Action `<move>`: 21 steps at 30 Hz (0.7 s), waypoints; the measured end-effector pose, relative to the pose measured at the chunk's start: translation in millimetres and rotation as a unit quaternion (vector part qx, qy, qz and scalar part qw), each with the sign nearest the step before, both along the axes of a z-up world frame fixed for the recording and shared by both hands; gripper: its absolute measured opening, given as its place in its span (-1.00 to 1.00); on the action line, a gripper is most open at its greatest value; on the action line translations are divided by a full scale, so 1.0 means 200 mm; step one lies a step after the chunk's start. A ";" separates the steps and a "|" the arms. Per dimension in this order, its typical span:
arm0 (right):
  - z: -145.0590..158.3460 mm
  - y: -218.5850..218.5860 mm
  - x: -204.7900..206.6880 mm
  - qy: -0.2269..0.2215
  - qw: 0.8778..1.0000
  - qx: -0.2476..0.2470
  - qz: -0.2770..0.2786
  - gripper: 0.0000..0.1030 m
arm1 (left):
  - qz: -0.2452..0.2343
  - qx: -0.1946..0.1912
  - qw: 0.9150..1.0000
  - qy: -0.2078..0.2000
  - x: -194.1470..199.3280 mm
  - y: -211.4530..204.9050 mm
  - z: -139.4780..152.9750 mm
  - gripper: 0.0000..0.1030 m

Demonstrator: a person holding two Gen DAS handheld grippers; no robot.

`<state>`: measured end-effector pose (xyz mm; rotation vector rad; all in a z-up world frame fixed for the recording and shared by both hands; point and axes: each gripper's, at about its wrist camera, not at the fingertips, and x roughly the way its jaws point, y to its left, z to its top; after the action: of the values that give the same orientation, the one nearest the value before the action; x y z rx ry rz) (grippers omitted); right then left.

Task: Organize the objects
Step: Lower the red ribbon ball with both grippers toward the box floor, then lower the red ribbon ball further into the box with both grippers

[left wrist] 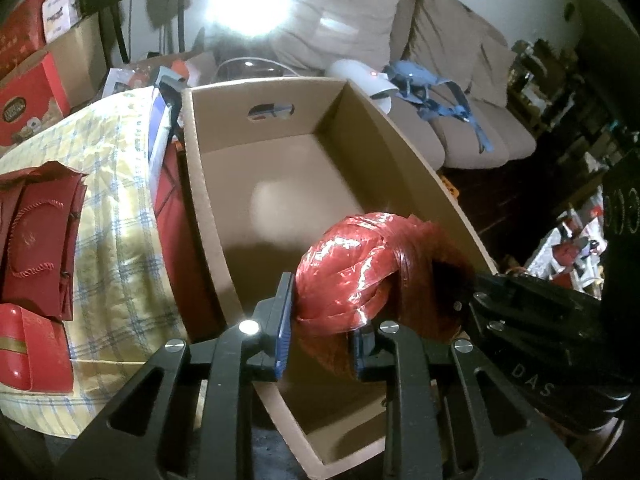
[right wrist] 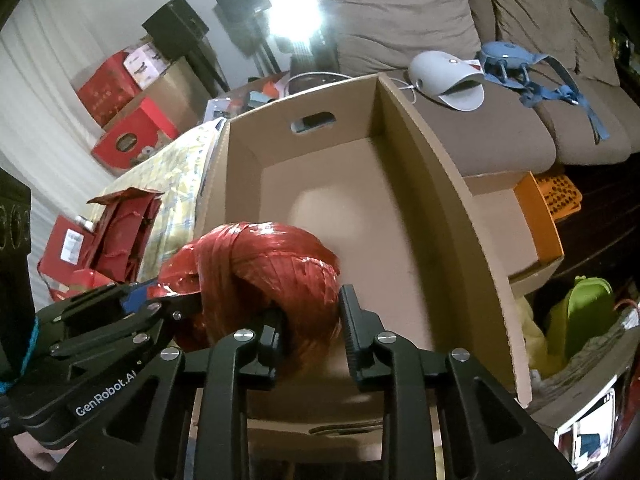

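Left wrist: cardboard box (left wrist: pixel 288 184) (sofa (left wrist: pixel 452 80) behind)

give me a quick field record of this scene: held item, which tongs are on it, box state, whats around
held item: ball of red plastic twine
left tongs: closed on the ball's near end
right tongs: gripping the ball's other side
position: over the near end of the box
box: open cardboard box, nothing visible inside
left of box: yellow checked cloth with red gift bags
behind box: beige sofa
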<state>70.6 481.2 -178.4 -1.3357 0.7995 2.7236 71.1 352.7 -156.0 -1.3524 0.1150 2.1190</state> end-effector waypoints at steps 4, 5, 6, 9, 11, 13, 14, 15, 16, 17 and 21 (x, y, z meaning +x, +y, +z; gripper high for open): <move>0.00 0.00 0.00 -0.001 1.000 0.006 -0.003 -0.56 | -0.004 -0.005 1.000 0.006 0.01 0.02 0.00 -0.57; -0.01 0.00 0.00 -0.002 1.000 0.006 -0.003 -0.56 | -0.004 -0.006 1.000 0.007 0.01 0.02 0.00 -0.57; -0.01 0.00 0.00 -0.003 1.000 0.007 -0.002 -0.56 | -0.005 -0.008 1.000 0.009 0.02 0.02 0.00 -0.57; -0.01 0.00 0.00 -0.007 1.000 0.011 0.000 -0.57 | -0.010 -0.014 1.000 0.015 0.03 0.03 -0.01 -0.57; -0.02 0.00 0.00 -0.011 1.000 0.014 0.001 -0.58 | -0.013 -0.019 1.000 0.020 0.04 0.05 -0.01 -0.57; -0.03 0.00 -0.01 -0.014 1.000 0.016 0.000 -0.59 | -0.014 -0.021 0.999 0.022 0.05 0.05 -0.01 -0.57; -0.03 0.00 -0.01 -0.016 1.000 0.019 -0.001 -0.59 | -0.014 -0.021 0.999 0.022 0.05 0.06 -0.02 -0.57; -0.03 0.00 -0.01 -0.018 1.000 0.023 -0.004 -0.59 | -0.015 -0.020 0.999 0.021 0.05 0.07 -0.02 -0.57; -0.03 0.01 -0.01 -0.020 0.999 0.028 -0.008 -0.60 | -0.016 -0.021 0.999 0.021 0.05 0.08 -0.03 -0.57; -0.03 0.01 0.00 -0.022 0.999 0.031 -0.010 -0.60 | -0.016 -0.021 0.999 0.022 0.05 0.09 -0.03 -0.57; -0.04 0.05 0.01 -0.021 0.999 0.035 -0.019 -0.61 | -0.024 -0.022 0.999 0.031 0.07 0.13 -0.02 -0.57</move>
<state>73.5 491.9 -186.2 -1.3443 0.7128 2.6601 84.4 379.1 -160.5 -1.2970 0.2193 2.1300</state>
